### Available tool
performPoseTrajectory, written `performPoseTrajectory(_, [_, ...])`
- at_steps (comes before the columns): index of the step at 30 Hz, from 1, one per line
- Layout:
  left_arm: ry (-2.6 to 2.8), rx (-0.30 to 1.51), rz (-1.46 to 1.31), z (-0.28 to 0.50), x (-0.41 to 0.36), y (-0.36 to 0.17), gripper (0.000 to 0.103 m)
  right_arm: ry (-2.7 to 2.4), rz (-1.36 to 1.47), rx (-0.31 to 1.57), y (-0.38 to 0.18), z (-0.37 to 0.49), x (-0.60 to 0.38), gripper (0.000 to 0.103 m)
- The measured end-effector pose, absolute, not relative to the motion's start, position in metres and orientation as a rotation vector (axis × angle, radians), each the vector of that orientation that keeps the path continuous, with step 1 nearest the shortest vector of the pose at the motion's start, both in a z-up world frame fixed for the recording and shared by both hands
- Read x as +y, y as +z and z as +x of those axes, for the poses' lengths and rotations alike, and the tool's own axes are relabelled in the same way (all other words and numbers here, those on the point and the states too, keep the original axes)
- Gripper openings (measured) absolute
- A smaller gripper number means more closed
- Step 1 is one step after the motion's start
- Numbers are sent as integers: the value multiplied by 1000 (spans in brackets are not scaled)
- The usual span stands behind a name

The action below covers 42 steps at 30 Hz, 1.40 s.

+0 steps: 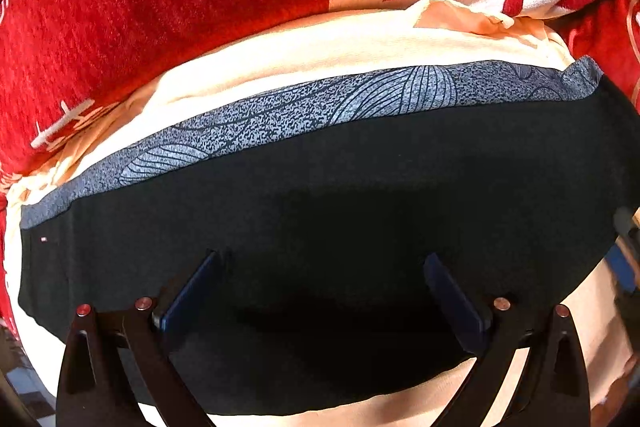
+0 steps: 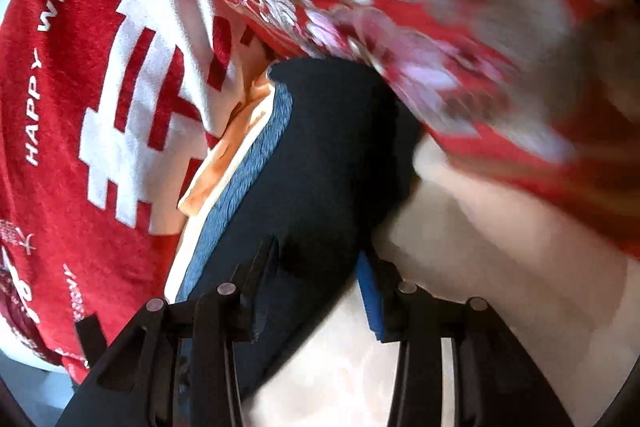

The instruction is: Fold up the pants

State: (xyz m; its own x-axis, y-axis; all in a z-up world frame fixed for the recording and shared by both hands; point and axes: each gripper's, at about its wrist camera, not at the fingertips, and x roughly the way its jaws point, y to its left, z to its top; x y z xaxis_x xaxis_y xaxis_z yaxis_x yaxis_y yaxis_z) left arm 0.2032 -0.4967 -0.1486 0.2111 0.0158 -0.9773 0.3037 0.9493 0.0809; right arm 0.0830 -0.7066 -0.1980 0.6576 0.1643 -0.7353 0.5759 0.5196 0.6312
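The dark pants (image 1: 320,195) are stretched left to right under the wide-open left gripper (image 1: 320,267), and their edge is pinched by the right gripper (image 2: 316,259).

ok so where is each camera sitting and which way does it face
Left wrist: on the left gripper, looking steeply down at the dark pants and their patterned grey band; both fingers show, spread wide.
Right wrist: on the right gripper, angled down along the pants' edge; both fingers show, straddling the fabric.
Shared: pants, cream cloth, red blanket.
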Motion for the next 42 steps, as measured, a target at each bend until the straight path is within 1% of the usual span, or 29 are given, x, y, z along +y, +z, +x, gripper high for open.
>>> performPoseTrajectory(3, [-204, 1336, 280, 202, -495, -149, 102, -278, 1010, 821, -203, 82, -698, 43])
performPoseTrajectory(7, [-213, 1329, 288, 198, -492, -149, 102, -303, 1022, 783, -211, 104, -699, 44])
performPoseTrajectory(9, [-212, 1326, 294, 197, -490, -143, 87, -339, 982, 829, -208, 115, -696, 42])
performPoseTrajectory(10, [-225, 1319, 283, 198, -491, -137, 73, -352, 969, 850, -205, 116, -696, 34])
performPoseTrajectory(11, [-239, 1317, 276, 198, -492, -132, 69, -351, 977, 870, -203, 116, -698, 25])
performPoseTrajectory(13, [-276, 1285, 270, 199, -496, -121, 69, -292, 1022, 862, -196, 113, -706, 19])
performPoseTrajectory(15, [-321, 1266, 283, 199, -505, -120, 69, -236, 1000, 859, -185, 114, -706, 18])
performPoseTrajectory(18, [-380, 1336, 293, 193, -524, -145, 69, -165, 900, 845, -162, 120, -697, 18])
performPoseTrajectory(19, [-371, 1302, 295, 189, -527, -147, 69, -150, 877, 844, -157, 122, -694, 17])
performPoseTrajectory(21, [-370, 1266, 303, 185, -528, -146, 69, -128, 829, 855, -151, 126, -684, 17])
performPoseTrajectory(28, [-437, 1294, 254, 191, -516, -145, 69, -83, 569, 878, -117, 147, -641, 17])
performPoseTrajectory(30, [-446, 1309, 228, 197, -507, -141, 71, -64, 473, 885, -105, 153, -620, 17])
performPoseTrajectory(34, [-387, 1291, 136, 214, -441, -112, 71, -30, 307, 896, -85, 161, -580, 17])
performPoseTrajectory(35, [-367, 1280, 125, 220, -418, -106, 73, -21, 277, 898, -83, 163, -571, 17])
performPoseTrajectory(36, [-348, 1276, 118, 224, -401, -102, 78, -5, 232, 899, -79, 165, -558, 17])
performPoseTrajectory(37, [-323, 1270, 108, 228, -378, -96, 86, 3, 194, 901, -78, 168, -546, 16])
performPoseTrajectory(42, [-196, 1267, 105, 241, -266, -84, 86, 60, -1, 940, -89, 177, -467, 17])
